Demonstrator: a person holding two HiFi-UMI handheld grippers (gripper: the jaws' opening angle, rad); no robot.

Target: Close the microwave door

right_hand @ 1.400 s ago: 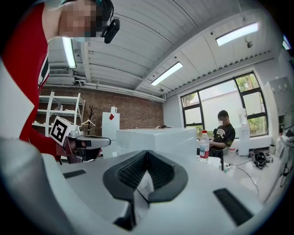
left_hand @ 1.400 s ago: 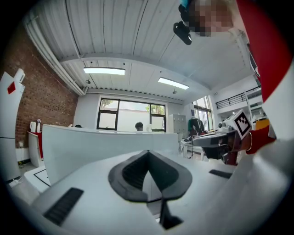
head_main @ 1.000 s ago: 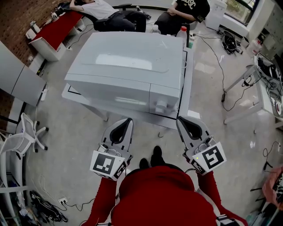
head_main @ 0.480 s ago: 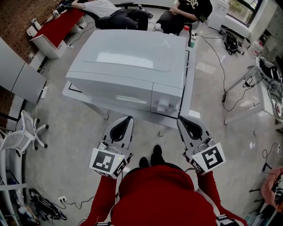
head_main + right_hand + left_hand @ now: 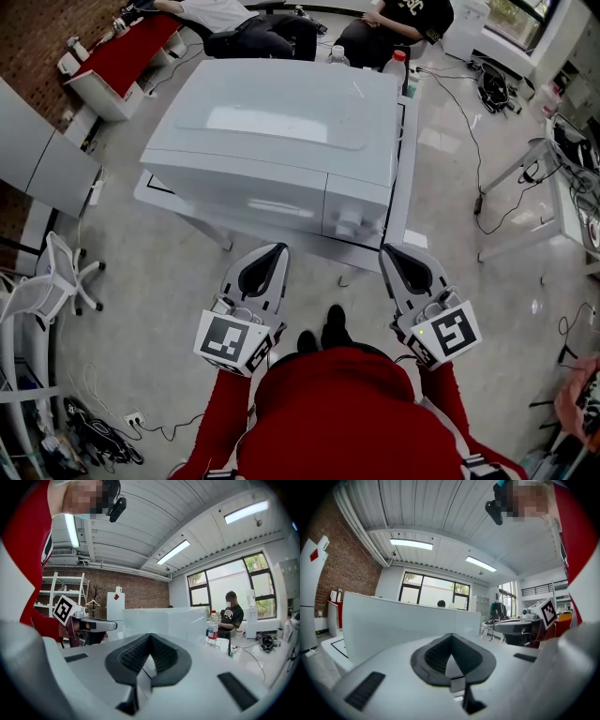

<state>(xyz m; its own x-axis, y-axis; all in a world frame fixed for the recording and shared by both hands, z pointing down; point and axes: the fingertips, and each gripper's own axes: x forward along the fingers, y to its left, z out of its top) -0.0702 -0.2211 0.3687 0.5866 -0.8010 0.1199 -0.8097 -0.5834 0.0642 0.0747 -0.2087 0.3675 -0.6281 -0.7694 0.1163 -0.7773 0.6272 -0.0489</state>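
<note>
A white microwave (image 5: 281,131) stands on a white table (image 5: 401,178), and its door (image 5: 234,192) lies flush with the front beside the control panel and knob (image 5: 349,221). Both grippers hover over the floor short of the table's front edge and point at the microwave without touching it. My left gripper (image 5: 277,248) is shut and holds nothing. The right gripper (image 5: 387,251) is also shut and empty. In the left gripper view the microwave (image 5: 403,623) fills the middle beyond the closed jaws of the left gripper (image 5: 451,637). The right gripper view shows it (image 5: 164,620) ahead of the right gripper (image 5: 150,637).
Bottles (image 5: 395,67) stand at the table's far right corner. Two seated people (image 5: 398,19) are behind the table. A red bench (image 5: 122,56) is at the far left, a white chair (image 5: 61,281) at the left, and cables (image 5: 469,131) and another table leg at the right.
The head view has drifted a little, so the microwave sits slightly lower in the frame. Both grippers stay in place and stay shut.
</note>
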